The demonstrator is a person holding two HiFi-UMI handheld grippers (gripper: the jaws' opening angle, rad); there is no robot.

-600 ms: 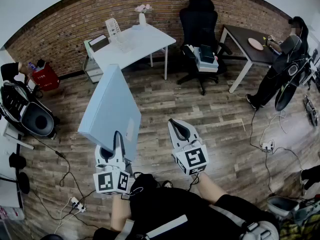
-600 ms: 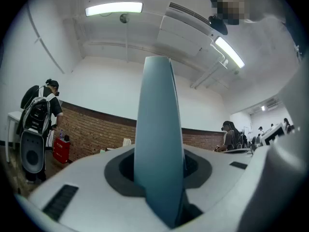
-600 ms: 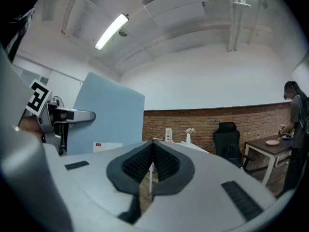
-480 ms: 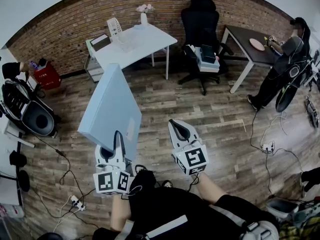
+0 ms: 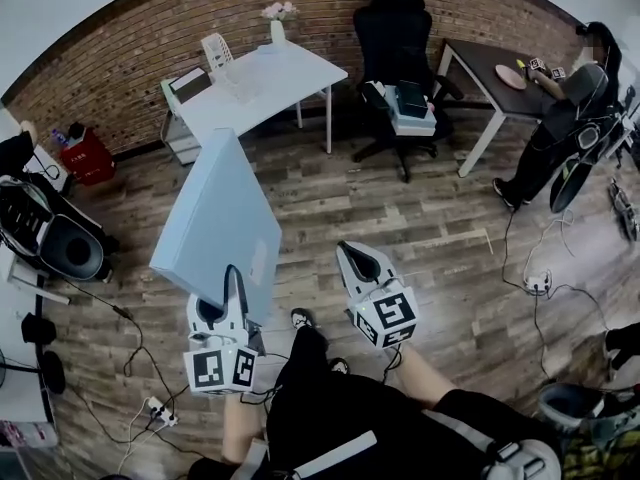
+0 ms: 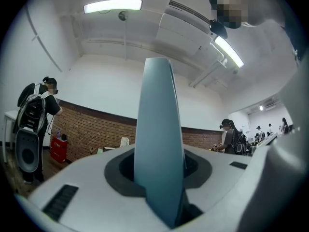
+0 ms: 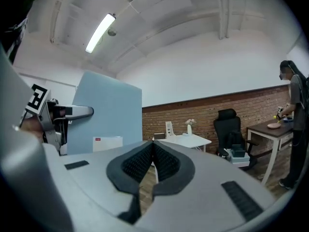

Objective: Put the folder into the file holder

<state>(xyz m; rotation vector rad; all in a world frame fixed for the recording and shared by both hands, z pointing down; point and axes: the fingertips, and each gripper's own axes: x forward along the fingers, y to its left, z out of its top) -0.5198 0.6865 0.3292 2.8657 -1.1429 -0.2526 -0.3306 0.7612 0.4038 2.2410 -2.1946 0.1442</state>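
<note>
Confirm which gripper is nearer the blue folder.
Left. The left gripper is clamped on the bottom edge of the folder and holds it up. The right gripper, jaws shut and empty, sits off to the folder's right, apart from it.

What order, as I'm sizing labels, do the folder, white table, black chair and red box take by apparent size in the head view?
Folder, inflated by nearness to the camera.
White table and black chair: too alike to rank.
Red box, smallest.
</note>
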